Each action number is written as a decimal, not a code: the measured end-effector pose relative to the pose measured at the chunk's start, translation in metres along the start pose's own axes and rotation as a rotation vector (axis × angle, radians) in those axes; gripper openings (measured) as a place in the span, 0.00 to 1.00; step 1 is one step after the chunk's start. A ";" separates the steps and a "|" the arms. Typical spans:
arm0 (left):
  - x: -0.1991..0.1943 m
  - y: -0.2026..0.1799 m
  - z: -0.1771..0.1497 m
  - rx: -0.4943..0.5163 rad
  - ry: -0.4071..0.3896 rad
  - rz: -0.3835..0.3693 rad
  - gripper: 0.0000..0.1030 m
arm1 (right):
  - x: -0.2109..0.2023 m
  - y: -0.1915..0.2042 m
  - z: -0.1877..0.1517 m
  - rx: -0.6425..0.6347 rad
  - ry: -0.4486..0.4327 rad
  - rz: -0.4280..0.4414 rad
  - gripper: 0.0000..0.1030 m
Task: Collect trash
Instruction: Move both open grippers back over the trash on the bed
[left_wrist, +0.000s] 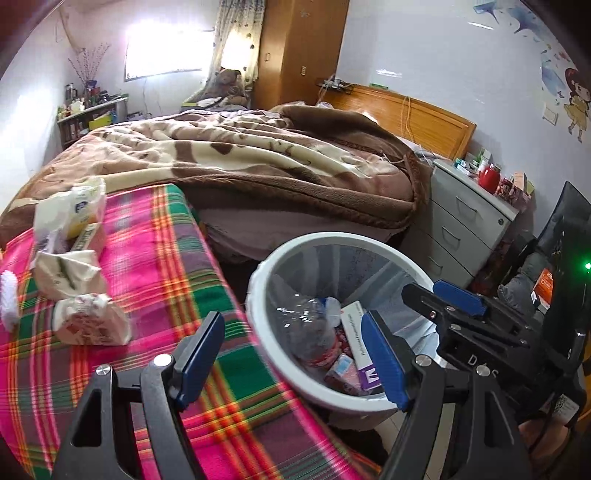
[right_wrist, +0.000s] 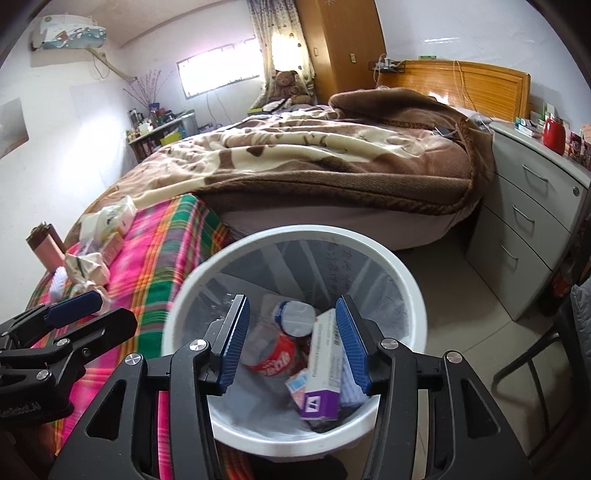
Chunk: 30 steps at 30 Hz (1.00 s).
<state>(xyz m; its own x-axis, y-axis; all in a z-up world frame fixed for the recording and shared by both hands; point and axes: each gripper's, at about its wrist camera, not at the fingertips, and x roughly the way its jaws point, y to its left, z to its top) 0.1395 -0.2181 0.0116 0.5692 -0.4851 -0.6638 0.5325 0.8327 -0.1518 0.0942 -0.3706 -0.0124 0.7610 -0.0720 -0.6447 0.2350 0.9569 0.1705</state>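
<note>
A white bin (left_wrist: 334, 240) with a clear liner stands on the floor beside a plaid-covered surface (left_wrist: 155, 266). In it lie a crushed plastic bottle (right_wrist: 273, 354), a purple-and-white box (right_wrist: 323, 365) and a small packet. My right gripper (right_wrist: 293, 343) hangs over the bin (right_wrist: 295, 234), open and empty. My left gripper (left_wrist: 291, 363) is open too, with nothing between its pads, over the bin's left rim and the cloth edge. Crumpled wrappers (left_wrist: 70, 273) and a wadded paper (left_wrist: 92, 319) lie on the cloth to the left, behind them a soft tissue pack (left_wrist: 74, 210).
A bed with a brown blanket (left_wrist: 258, 155) fills the middle distance. A grey drawer unit (right_wrist: 528, 229) with jars on top stands right of the bin. A pink bottle (right_wrist: 46, 245) and a white brush (left_wrist: 7, 295) are on the cloth. A dark chair (left_wrist: 561, 266) is at the far right.
</note>
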 end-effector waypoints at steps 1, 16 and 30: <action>-0.003 0.004 0.000 -0.006 -0.006 0.006 0.76 | 0.000 0.003 0.000 -0.005 -0.001 0.007 0.49; -0.038 0.075 -0.014 -0.101 -0.051 0.113 0.76 | 0.004 0.070 -0.003 -0.126 -0.019 0.140 0.49; -0.065 0.165 -0.027 -0.230 -0.074 0.258 0.77 | 0.020 0.135 -0.005 -0.256 0.010 0.255 0.58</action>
<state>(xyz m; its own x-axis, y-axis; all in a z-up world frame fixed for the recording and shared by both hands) 0.1736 -0.0416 0.0100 0.7152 -0.2616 -0.6481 0.2151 0.9647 -0.1521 0.1381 -0.2416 -0.0058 0.7695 0.1796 -0.6129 -0.1217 0.9833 0.1353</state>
